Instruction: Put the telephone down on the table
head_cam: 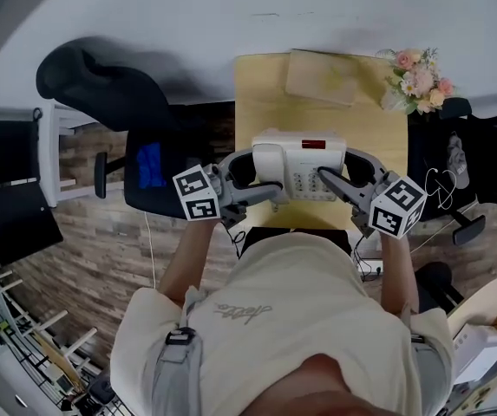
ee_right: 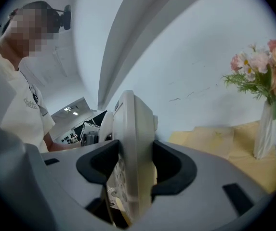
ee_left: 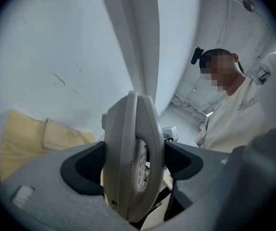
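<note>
I am clamping my left gripper (head_cam: 264, 180) on the handset side of the telephone (head_cam: 304, 156) and my right gripper (head_cam: 335, 182) on its other side, holding it over the table's (head_cam: 378, 126) near end; whether it is touching, I cannot tell.

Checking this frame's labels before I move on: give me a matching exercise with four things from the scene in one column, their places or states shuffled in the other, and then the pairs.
Things:
1. telephone
2. flowers
3. beige pad
4. black chair

Places or states:
A. on the floor, left of the table
B. lying flat at the table's far edge
C. clamped between the left tongs and the right tongs
D. at the table's far right corner

Pairs: 1-C, 2-D, 3-B, 4-A.
</note>
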`<state>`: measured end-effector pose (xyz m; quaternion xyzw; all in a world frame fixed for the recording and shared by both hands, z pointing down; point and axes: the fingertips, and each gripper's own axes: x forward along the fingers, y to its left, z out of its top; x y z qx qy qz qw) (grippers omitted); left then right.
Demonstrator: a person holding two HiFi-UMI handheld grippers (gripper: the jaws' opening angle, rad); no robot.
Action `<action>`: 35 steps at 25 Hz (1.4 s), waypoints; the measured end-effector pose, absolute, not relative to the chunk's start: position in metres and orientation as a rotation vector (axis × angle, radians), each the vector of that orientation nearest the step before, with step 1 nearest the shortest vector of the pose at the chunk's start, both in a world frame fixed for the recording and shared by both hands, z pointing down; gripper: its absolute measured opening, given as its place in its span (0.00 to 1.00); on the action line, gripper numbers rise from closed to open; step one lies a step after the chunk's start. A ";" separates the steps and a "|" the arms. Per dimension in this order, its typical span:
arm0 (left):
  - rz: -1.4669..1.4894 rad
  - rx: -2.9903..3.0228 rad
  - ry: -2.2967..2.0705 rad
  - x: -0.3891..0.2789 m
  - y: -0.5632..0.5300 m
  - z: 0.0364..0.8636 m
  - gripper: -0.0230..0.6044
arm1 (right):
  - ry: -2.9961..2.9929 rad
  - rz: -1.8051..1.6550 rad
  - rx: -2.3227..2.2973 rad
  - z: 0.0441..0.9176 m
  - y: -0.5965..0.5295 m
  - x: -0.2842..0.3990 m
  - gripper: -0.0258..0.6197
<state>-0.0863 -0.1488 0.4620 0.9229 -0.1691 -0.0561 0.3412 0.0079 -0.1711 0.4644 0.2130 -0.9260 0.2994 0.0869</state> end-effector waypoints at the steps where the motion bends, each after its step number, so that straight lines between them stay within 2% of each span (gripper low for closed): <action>1: -0.141 2.387 -0.443 -0.084 -0.148 0.468 0.66 | -2.749 0.908 0.630 0.470 -0.171 0.010 0.38; 10: -0.105 2.256 -0.375 -0.044 -0.166 0.543 0.66 | -2.638 1.068 0.660 0.546 -0.185 0.052 0.38; 17: -0.126 2.178 -0.324 -0.008 -0.222 0.604 0.66 | -2.577 1.215 0.745 0.611 -0.230 0.092 0.38; 25: -0.073 2.094 -0.350 -0.007 -0.235 0.649 0.66 | -2.516 1.312 0.671 0.660 -0.247 0.091 0.38; 35: -0.052 1.964 -0.428 -0.037 -0.234 0.697 0.66 | -2.416 1.463 0.555 0.711 -0.249 0.059 0.38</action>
